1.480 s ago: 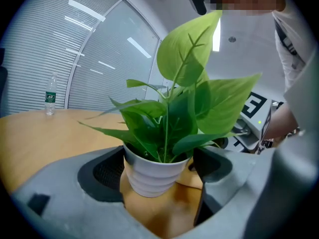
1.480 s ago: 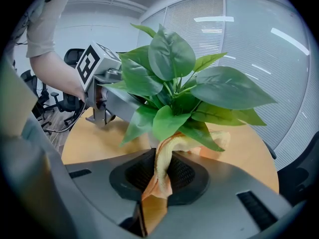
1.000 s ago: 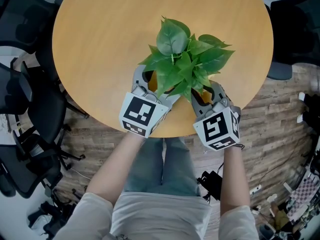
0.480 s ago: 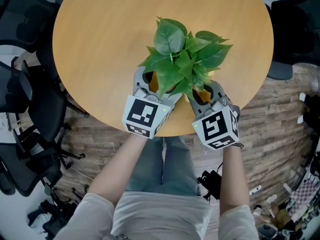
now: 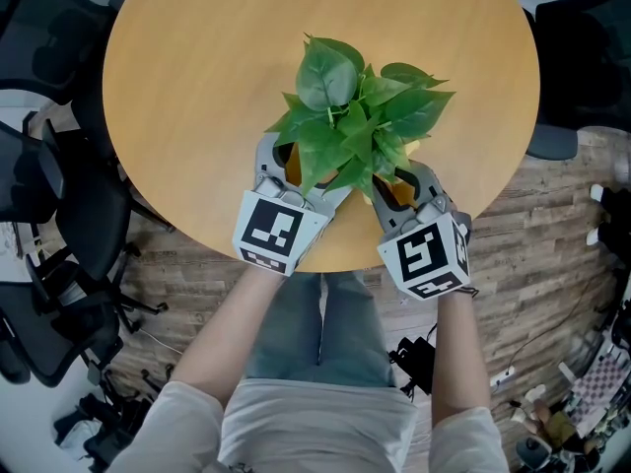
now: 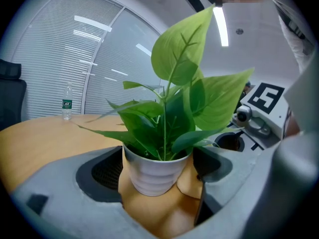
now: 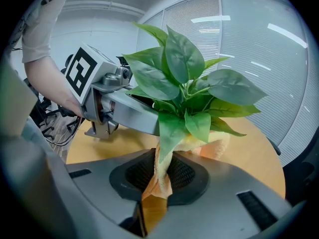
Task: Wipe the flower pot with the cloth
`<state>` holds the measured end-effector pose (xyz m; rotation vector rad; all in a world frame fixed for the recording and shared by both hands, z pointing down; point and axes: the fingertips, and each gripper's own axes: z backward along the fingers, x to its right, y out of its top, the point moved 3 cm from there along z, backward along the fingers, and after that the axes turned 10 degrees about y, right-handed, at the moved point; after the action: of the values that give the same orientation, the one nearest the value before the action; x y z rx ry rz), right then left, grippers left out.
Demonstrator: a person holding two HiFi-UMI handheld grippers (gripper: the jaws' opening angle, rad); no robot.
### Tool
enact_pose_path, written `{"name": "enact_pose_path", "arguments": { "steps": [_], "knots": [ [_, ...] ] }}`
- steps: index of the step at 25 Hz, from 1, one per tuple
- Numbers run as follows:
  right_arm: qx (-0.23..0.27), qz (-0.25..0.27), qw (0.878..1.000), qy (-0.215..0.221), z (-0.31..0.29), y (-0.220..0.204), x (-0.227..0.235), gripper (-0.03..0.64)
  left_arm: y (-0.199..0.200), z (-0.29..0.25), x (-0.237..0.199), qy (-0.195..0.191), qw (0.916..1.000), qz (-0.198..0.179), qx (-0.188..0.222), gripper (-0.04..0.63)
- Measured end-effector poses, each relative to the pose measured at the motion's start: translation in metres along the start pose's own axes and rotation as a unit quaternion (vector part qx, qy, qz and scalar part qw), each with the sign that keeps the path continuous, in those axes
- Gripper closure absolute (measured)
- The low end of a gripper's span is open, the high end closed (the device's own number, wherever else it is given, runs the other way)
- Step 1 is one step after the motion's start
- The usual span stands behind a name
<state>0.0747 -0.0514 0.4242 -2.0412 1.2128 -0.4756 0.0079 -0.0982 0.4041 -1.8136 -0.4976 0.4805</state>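
Flower pot (image 6: pixel 152 176) clamped, cloth (image 7: pixel 218 144) in right claw (image 7: pixel 158 176)

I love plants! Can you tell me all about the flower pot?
The flower pot is small, white and ribbed, glossy like ceramic. It stands upright on the round wooden table, holding a leafy green plant. The left gripper clamps its sides. The right gripper holds an orange cloth beside it.

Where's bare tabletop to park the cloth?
Free: bare table beyond the plant toward the far side, plus wide strips left and right of it. Crowded: near edge, where left gripper and right gripper, with cloth, flank the flower pot.
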Motion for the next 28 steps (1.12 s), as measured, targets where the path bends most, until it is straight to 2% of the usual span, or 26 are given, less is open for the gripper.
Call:
{"name": "enact_pose_path", "arguments": {
  "steps": [9, 16, 20, 24, 28],
  "knots": [
    [0.021, -0.048, 0.998, -0.019, 0.015, -0.007, 0.002, 0.561, -0.009, 0.019, -0.008, 0.011, 0.9997, 0.007, -0.018, 0.153],
    [0.032, -0.078, 0.996, -0.011, 0.035, -0.002, -0.009, 0.561, -0.006, 0.043, -0.007, -0.005, 0.9989, 0.011, -0.044, 0.158],
    [0.037, -0.095, 0.995, -0.012, 0.05, 0.0, -0.015, 0.561, 0.004, 0.064, -0.005, -0.012, 0.9986, 0.013, -0.051, 0.199],
    [0.046, -0.103, 0.994, -0.012, 0.07, 0.011, -0.025, 0.561, 0.017, 0.088, 0.001, -0.019, 0.9982, 0.006, -0.056, 0.264],
    [0.056, -0.109, 0.992, -0.003, 0.089, 0.028, -0.043, 0.561, 0.032, 0.111, 0.007, -0.027, 0.9969, 0.014, -0.072, 0.328]
  ]
}}
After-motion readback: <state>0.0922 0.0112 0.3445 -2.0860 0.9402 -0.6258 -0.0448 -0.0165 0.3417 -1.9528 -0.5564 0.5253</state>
